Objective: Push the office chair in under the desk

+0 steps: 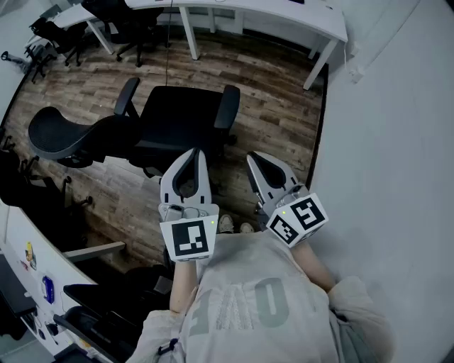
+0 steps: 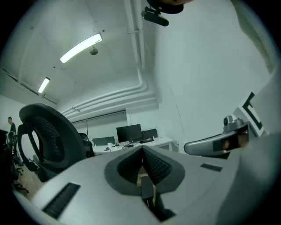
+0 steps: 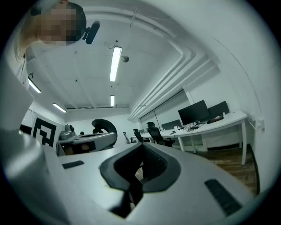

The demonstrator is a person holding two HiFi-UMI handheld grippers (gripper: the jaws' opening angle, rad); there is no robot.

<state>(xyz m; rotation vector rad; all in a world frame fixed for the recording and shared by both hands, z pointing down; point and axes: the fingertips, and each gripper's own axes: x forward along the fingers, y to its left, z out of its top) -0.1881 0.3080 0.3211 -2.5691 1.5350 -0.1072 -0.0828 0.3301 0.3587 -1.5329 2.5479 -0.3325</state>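
While our left tool and right tool are both closed on nothing, the office chair sits straight ahead of them, well short of the desk beyond, closest to our left.

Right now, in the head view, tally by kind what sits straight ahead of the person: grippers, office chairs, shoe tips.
Grippers: 2 (left gripper, right gripper)
Office chair: 1
Shoe tips: 2
Total: 5

Grey lettered T-shirt, pale grey left tongs and right tongs, dark pads, black-and-white marker cubes
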